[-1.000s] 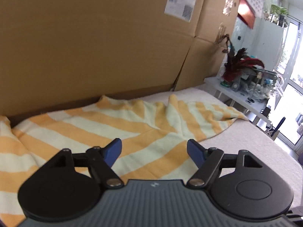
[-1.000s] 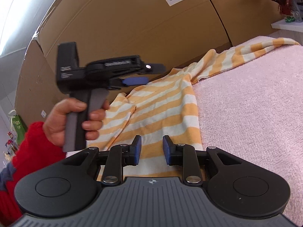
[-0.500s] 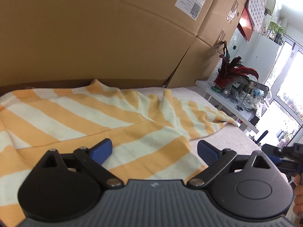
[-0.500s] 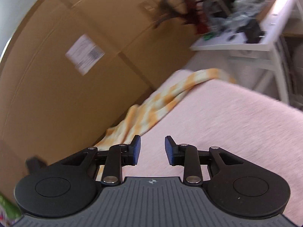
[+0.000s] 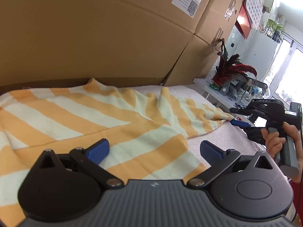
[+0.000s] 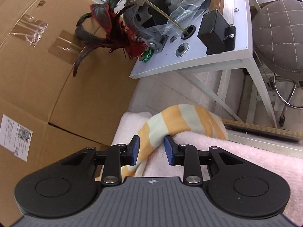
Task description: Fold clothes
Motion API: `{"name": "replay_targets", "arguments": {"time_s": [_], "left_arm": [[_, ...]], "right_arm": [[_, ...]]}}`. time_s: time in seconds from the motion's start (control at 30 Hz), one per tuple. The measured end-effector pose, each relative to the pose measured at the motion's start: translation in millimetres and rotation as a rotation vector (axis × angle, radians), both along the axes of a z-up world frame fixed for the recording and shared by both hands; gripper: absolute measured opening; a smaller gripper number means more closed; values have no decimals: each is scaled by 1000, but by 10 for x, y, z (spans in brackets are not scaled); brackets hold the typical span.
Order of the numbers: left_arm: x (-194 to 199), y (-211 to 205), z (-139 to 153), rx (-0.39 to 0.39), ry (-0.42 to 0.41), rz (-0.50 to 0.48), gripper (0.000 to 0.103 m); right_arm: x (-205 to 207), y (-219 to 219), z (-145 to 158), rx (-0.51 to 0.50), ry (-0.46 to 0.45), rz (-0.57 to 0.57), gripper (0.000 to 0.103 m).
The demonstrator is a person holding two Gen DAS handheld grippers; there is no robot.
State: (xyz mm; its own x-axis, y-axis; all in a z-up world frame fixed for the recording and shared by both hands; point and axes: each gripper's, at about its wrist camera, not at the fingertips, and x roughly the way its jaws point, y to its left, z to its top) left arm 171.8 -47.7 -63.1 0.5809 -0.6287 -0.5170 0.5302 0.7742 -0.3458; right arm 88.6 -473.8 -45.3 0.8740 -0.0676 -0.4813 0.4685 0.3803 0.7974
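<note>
Our left hand-held gripper point(image 5: 153, 148) hovers spread over the striped garment point(image 5: 94, 117), which sprawls rumpled along the bench's point(image 5: 236, 138) back edge. Our right hand-held gripper point(image 6: 151, 148) straddles its far-corner tip, unclosed; we should pinch deep, then lift evenly.

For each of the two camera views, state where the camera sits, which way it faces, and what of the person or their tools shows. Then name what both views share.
Left wrist: rides the left gripper, facing across the striped garment toward cardboard boxes; a hand holding the right gripper shows at right.
Right wrist: rides the right gripper, facing the garment's far end near a white table; fingers straddle it.
Shared: garment, boxes, red feathers, pink towel.
</note>
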Motion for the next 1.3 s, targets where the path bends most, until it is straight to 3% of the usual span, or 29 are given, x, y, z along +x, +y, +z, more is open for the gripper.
{"name": "replay_targets", "arguments": {"time_s": [0.13,0.2,0.3,0.47,0.57,0.87,1.2,1.23,1.3], "left_arm": [[2,-1,-3,3,-1,-1,102],[-1,-2,-1,3,-1,0,102],[-4,-3,-2,4,-1,0,102],[-6,-6,-3,4,-2,0,102],[-4,-5,-5,5,-2,0,102],[-16,-12,-9,6,-2,1,102],[-16,-20,-21,7,-2,3,102],[-16,-22,-20,8,-3,3,102],[-17,-25,-18,11,-4,4,102]], "right_arm": [[116,-69,-27,-33,-11,-15,21],[105,-90,-81,-37,-25,-37,8],[28,-103,-171,-24,-81,-85,5],[53,-32,-99,-105,-120,-84,5],[125,166,127,-275,-126,0,5],[371,1218,455,-585,-167,395,5],[493,1848,410,-648,-190,609,6],[472,1828,418,-641,-200,594,6],[444,1689,428,-634,-187,488,18]]}}
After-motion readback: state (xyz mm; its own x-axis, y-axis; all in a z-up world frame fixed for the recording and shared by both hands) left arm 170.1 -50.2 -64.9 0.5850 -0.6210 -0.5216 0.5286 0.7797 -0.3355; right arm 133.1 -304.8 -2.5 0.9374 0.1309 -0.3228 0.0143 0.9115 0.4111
